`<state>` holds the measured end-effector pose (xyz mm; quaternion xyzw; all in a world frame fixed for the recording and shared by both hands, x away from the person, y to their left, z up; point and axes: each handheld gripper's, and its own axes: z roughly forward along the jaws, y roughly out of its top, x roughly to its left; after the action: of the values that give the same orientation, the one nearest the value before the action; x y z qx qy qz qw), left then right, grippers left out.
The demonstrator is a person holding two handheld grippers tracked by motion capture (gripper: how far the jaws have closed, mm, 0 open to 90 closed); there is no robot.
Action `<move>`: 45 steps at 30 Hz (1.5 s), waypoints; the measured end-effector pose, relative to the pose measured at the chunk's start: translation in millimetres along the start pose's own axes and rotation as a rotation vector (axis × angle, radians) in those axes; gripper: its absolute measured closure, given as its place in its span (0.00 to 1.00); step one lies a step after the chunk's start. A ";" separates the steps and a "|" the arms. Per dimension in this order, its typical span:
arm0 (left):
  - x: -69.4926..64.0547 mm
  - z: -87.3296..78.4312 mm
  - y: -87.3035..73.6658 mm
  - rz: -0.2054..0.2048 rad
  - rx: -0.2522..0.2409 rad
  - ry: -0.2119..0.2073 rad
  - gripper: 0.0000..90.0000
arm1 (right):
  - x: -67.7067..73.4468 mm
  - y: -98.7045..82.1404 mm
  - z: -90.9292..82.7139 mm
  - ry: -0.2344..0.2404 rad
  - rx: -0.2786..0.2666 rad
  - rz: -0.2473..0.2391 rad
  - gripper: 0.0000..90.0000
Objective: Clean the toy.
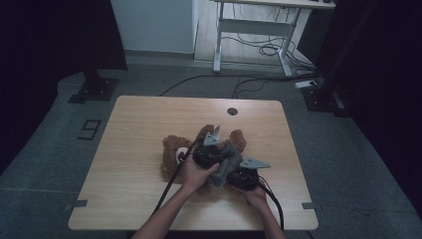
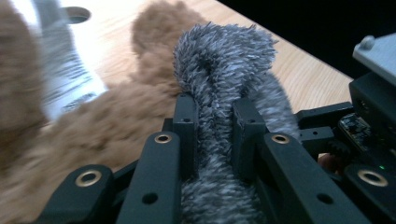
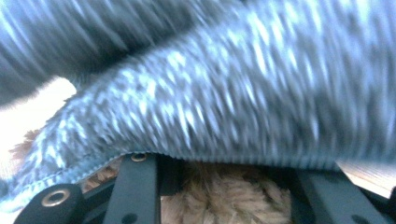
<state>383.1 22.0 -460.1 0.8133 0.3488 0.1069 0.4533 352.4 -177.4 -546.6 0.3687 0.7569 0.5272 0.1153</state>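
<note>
Left gripper (image 2: 214,128): fingers (image 2: 184,126) pinched on a bunched fold of grey fuzzy cloth (image 2: 224,70), which rises between them.

Right gripper (image 1: 244,178): grey cloth draped over its fingers, brown fur between them; grip cannot be told.

Cloth lies over a brown teddy bear (image 1: 171,157), mid-desk (image 1: 134,129), nearer the front edge.

The wooden bench (image 1: 129,164) has a round hole (image 1: 232,111) near its far edge. Beyond the bench, cables (image 1: 259,50) trail across the grey floor (image 1: 45,144) under a white-legged desk (image 1: 259,25).
</note>
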 end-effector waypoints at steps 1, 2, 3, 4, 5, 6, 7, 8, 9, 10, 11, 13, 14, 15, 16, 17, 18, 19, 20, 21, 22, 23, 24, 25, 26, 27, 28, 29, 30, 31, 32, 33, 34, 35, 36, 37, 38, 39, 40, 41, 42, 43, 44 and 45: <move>2.0 -5.9 -0.5 0.001 -0.008 0.017 0.83 | 0.0 0.0 0.0 0.000 -0.001 0.003 0.65; 5.0 -12.0 -1.3 0.005 -0.014 0.038 0.83 | -0.2 0.0 -0.1 0.000 0.000 0.002 0.65; 9.4 -18.1 -2.5 0.001 -0.015 0.055 0.83 | -0.3 -0.1 -0.2 0.000 -0.001 0.003 0.65; 15.3 -24.0 -4.7 -0.011 -0.017 0.065 0.83 | -0.4 -0.2 -0.2 -0.001 -0.004 0.004 0.65; 21.6 -30.2 -7.5 -0.021 -0.018 0.079 0.83 | -0.4 -0.3 -0.3 0.000 -0.004 0.007 0.65; 28.0 -36.9 -10.9 -0.028 -0.022 0.098 0.84 | -0.4 -0.4 -0.2 -0.001 -0.006 0.009 0.65; 34.4 -44.4 -15.0 -0.040 -0.029 0.111 0.84 | -0.6 -0.4 -0.1 -0.001 -0.007 0.008 0.65; 40.7 -52.8 -19.9 -0.051 -0.043 0.121 0.84 | -0.7 -0.4 -0.2 0.000 -0.007 0.010 0.65; 47.2 -61.6 -25.2 -0.060 -0.058 0.135 0.84 | -0.6 -0.5 -0.4 0.000 -0.007 0.012 0.65; 54.1 -70.1 -30.7 -0.079 -0.075 0.134 0.84 | -0.7 -0.6 -0.5 0.001 -0.007 0.012 0.65; 60.9 -78.0 -36.3 -0.110 -0.095 0.118 0.84 | -0.5 -0.7 -0.4 0.001 -0.008 0.009 0.65; 71.0 -93.0 -45.4 -0.146 -0.132 0.116 0.84 | 0.5 -0.6 -0.2 0.000 -0.008 0.003 0.65; 74.5 -100.1 -48.6 -0.154 -0.148 0.130 0.84 | 0.7 -0.7 -0.1 -0.001 -0.008 0.000 0.65; 78.4 -106.7 -51.6 -0.157 -0.158 0.152 0.84 | 0.7 -0.8 -0.1 -0.002 -0.008 0.002 0.65; 83.2 -112.5 -55.0 -0.163 -0.164 0.174 0.84 | 0.4 -0.8 -0.2 -0.001 -0.009 0.005 0.65; 89.1 -116.9 -59.2 -0.175 -0.167 0.191 0.84 | 0.2 -0.8 -0.2 -0.002 -0.009 0.005 0.65; 95.5 -119.5 -64.3 -0.192 -0.160 0.206 0.84 | 0.2 -0.9 -0.2 -0.002 -0.009 0.006 0.65; 102.2 -120.3 -70.6 -0.207 -0.143 0.216 0.84 | 0.3 -0.9 -0.2 -0.003 -0.009 0.006 0.65; 108.6 -119.5 -77.9 -0.227 -0.126 0.220 0.84 | 0.4 -0.9 -0.2 -0.003 -0.009 0.006 0.65; 114.5 -117.8 -85.7 -0.248 -0.111 0.220 0.84 | 0.4 -0.9 -0.1 -0.003 -0.009 0.006 0.65; 119.9 -115.7 -93.5 -0.268 -0.100 0.215 0.84 | 0.4 -0.9 -0.1 -0.002 -0.009 0.006 0.65; 124.8 -114.6 -100.5 -0.291 -0.101 0.203 0.84 | 0.3 -0.9 0.0 -0.002 -0.009 0.005 0.65; 128.7 -114.3 -106.3 -0.309 -0.097 0.200 0.84 | 0.3 -0.9 0.0 -0.002 -0.009 0.007 0.65; 131.5 -113.5 -110.7 -0.312 -0.082 0.211 0.84 | 0.2 -1.0 0.2 -0.002 -0.011 0.007 0.65; 133.7 -112.1 -114.7 -0.312 -0.062 0.225 0.84 | 0.2 -1.0 0.2 -0.002 -0.011 0.008 0.65; 136.6 -110.2 -118.7 -0.314 -0.038 0.231 0.84 | 0.3 -1.0 0.1 -0.002 -0.011 0.009 0.65; 139.5 -107.9 -122.9 -0.328 -0.021 0.228 0.84 | 0.4 -1.0 0.1 -0.002 -0.011 0.009 0.65; 141.9 -106.0 -126.6 -0.338 -0.007 0.223 0.84 | 0.3 -1.0 0.1 -0.003 -0.011 0.009 0.65; 143.2 -104.7 -129.3 -0.344 0.000 0.221 0.84 | 0.3 -1.0 0.1 -0.003 -0.011 0.009 0.65; 144.2 -104.0 -130.7 -0.350 0.004 0.217 0.84 | 0.2 -1.0 0.2 -0.003 -0.011 0.008 0.65; 144.5 -104.4 -130.4 -0.354 -0.003 0.213 0.84 | 0.0 -1.0 0.3 -0.003 -0.011 0.008 0.65; 144.6 -106.4 -128.5 -0.359 -0.017 0.209 0.84 | -0.1 -1.0 0.4 -0.004 -0.011 0.008 0.65; 144.4 -109.3 -124.8 -0.361 -0.034 0.202 0.84 | -0.3 -0.9 0.6 -0.006 -0.011 0.008 0.65; 143.5 -113.0 -119.8 -0.360 -0.055 0.196 0.83 | -0.6 -0.9 0.6 -0.008 -0.010 0.010 0.65; 141.7 -117.0 -113.2 -0.355 -0.078 0.190 0.83 | -0.9 -0.8 0.7 -0.010 -0.010 0.012 0.65; 139.1 -120.9 -105.3 -0.345 -0.101 0.185 0.83 | -1.2 -0.7 0.8 -0.010 -0.009 0.014 0.65; 135.8 -124.6 -96.3 -0.328 -0.117 0.179 0.83 | -1.4 -0.7 1.1 -0.012 -0.010 0.015 0.65; 131.8 -127.5 -86.7 -0.310 -0.132 0.174 0.83 | -1.7 -0.5 1.4 -0.014 -0.010 0.014 0.65; 127.9 -129.3 -76.8 -0.291 -0.144 0.168 0.83 | -1.7 -0.4 1.8 -0.017 -0.011 0.016 0.65; 124.2 -130.4 -66.9 -0.276 -0.156 0.165 0.83 | -2.4 -0.2 2.2 -0.021 -0.013 0.012 0.65; 121.0 -130.5 -57.6 -0.262 -0.169 0.161 0.83 | -2.7 -0.2 2.7 -0.032 -0.017 0.010 0.65; 118.1 -129.4 -48.8 -0.255 -0.177 0.154 0.83 | -2.7 -0.2 3.0 -0.044 -0.017 0.009 0.65; 115.5 -127.1 -40.8 -0.245 -0.185 0.142 0.83 | -2.9 -0.1 3.7 -0.053 -0.020 0.009 0.65; 112.7 -123.6 -33.2 -0.233 -0.184 0.133 0.83 | -3.3 0.1 4.4 -0.060 -0.022 0.008 0.65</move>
<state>389.6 190.3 -433.1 0.7135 0.4590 0.1388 0.5109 357.3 -176.5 -549.1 0.3858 0.7459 0.5246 0.1399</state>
